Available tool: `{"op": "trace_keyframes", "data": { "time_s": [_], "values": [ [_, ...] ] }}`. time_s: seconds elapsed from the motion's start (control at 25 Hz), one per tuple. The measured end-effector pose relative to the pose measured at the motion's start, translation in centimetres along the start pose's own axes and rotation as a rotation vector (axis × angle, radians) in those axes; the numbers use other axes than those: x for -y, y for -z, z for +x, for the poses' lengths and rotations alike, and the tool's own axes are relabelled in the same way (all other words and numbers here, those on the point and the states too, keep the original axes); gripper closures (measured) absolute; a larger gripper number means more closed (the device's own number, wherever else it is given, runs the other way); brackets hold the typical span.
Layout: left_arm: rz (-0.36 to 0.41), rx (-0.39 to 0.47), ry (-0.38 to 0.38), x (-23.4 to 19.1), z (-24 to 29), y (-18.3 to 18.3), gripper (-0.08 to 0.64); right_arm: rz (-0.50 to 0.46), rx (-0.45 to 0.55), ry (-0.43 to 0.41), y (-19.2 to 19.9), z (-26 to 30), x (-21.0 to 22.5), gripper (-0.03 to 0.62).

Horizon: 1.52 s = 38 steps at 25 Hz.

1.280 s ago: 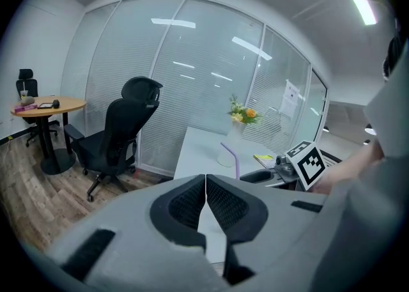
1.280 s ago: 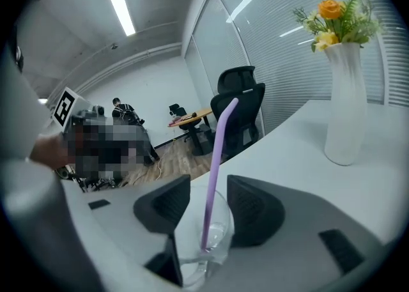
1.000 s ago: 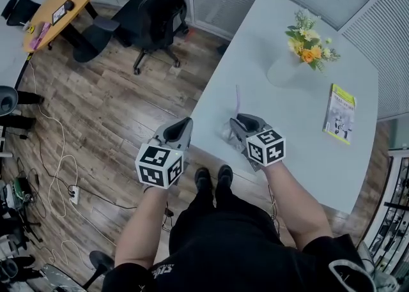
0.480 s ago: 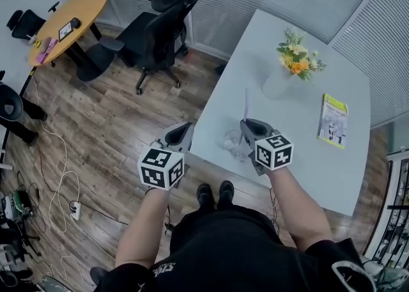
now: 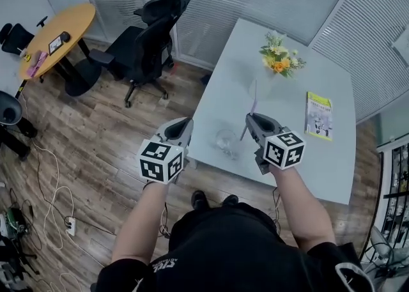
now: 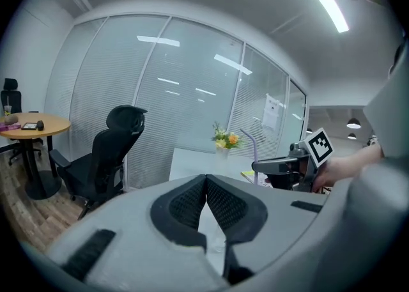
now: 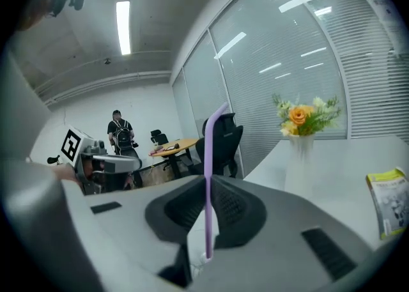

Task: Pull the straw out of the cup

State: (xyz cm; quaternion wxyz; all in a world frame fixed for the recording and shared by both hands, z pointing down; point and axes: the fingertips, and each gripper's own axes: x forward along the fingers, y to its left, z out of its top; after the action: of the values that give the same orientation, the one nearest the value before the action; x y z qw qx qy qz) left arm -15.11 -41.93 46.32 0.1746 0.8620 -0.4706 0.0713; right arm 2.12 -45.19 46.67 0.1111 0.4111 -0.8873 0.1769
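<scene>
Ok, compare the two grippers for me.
The right gripper has just been closing its jaws and now pinches the straw; the left gripper is shut on nothing. The right gripper is over the table; the left gripper hangs just off its edge, above the floor. Both are shut.

flowers point(image 5: 278, 61), green booklet point(image 5: 317, 115), black office chair point(image 5: 150, 32)

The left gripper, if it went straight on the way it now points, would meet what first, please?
Probably the white tabletop, with the white vase of orange and yellow flowers beyond it; depth is unclear.
</scene>
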Motion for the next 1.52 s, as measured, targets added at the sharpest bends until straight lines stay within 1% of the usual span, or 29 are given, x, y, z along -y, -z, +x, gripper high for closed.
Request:
{"op": "trace_keyframes", "data": {
  "time_s": [0.2, 0.28, 0.36, 0.48, 0.72, 0.88, 1.0, 1.08, 1.24, 1.36, 1.52],
  "values": [
    [0.032, 0.013, 0.002, 1.8, 0.1, -1.5, 0.551, 0.008, 0.083, -0.001, -3.1, -3.8, 0.4, 0.565],
    [0.044, 0.019, -0.010, 2.6, 0.0, -2.0, 0.551, 0.002, 0.109, -0.010, -3.9, -5.5, 0.5, 0.565],
    [0.039, 0.028, -0.029, 3.5, 0.0, -2.4, 0.551, -0.003, 0.132, -0.022, -4.5, -7.4, 0.8, 0.565],
    [0.017, 0.039, -0.062, 5.2, -0.3, -2.4, 0.551, -0.020, 0.159, -0.049, -5.0, -10.8, 1.2, 0.565],
    [0.015, 0.030, -0.126, 10.1, -1.1, -1.6, 0.551, -0.050, 0.225, -0.067, -5.3, -18.7, 3.2, 0.565],
    [0.038, 0.037, -0.157, 13.6, -2.4, -1.2, 0.551, -0.063, 0.257, -0.077, -4.8, -22.0, 4.5, 0.566],
    [0.058, 0.047, -0.168, 15.1, -3.4, -1.2, 0.551, -0.061, 0.278, -0.078, -4.6, -23.4, 4.6, 0.566],
    [0.076, 0.054, -0.174, 15.4, -4.1, -1.4, 0.551, -0.063, 0.285, -0.082, -4.3, -23.8, 4.1, 0.566],
    [0.081, 0.079, -0.177, 15.0, -5.4, -2.2, 0.551, -0.077, 0.296, -0.100, -4.6, -23.8, 2.8, 0.568],
    [0.082, 0.081, -0.166, 14.7, -6.3, -2.5, 0.551, -0.084, 0.303, -0.082, -4.9, -23.7, 1.7, 0.570],
    [0.071, 0.095, -0.169, 13.3, -7.0, -3.0, 0.551, -0.096, 0.292, -0.056, -5.0, -22.3, 0.7, 0.572]
  ]
}}
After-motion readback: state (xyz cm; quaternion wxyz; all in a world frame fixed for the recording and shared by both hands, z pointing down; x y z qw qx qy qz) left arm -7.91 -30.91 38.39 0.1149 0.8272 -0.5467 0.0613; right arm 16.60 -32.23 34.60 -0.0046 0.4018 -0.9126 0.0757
